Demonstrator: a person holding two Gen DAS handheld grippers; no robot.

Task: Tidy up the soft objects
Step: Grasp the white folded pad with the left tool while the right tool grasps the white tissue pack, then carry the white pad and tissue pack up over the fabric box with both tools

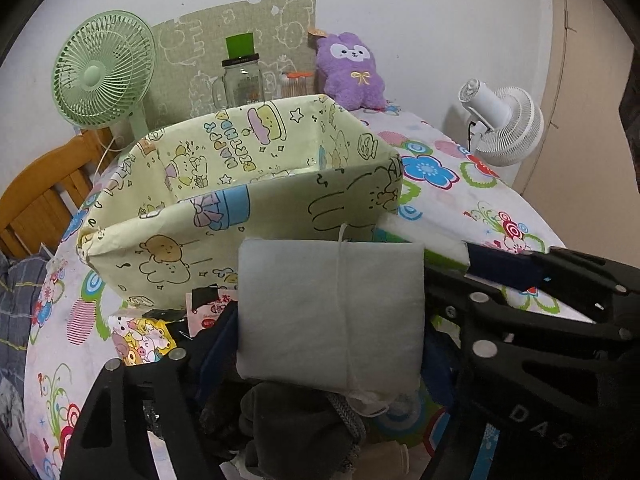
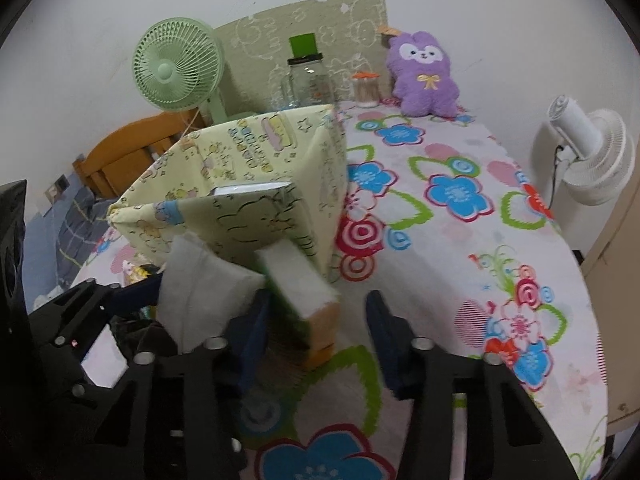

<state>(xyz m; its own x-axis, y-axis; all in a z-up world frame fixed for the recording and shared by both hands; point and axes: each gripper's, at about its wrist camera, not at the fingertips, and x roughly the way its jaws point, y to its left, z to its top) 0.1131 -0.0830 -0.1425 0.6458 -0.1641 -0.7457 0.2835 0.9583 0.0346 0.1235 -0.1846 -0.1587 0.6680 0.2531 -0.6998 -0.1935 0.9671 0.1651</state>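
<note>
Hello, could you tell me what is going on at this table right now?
A person is tidying soft things into the yellow cartoon-print fabric bin. The left hand-held gripper holds a grey fabric pouch just in front of the bin. The right hand-held gripper is open beside a sponge lying on the floral tablecloth against the bin's near corner.

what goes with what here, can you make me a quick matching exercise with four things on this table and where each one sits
Things:
1. grey pouch
2. plush toy
3. green fan
4. sponge

Places:
A. far end of the table, by the wall
B. between the left gripper's fingers
C. far left, beside the patterned box
D. on the tablecloth, against the box's near corner

Pairs: 1-B, 2-A, 3-C, 4-D
</note>
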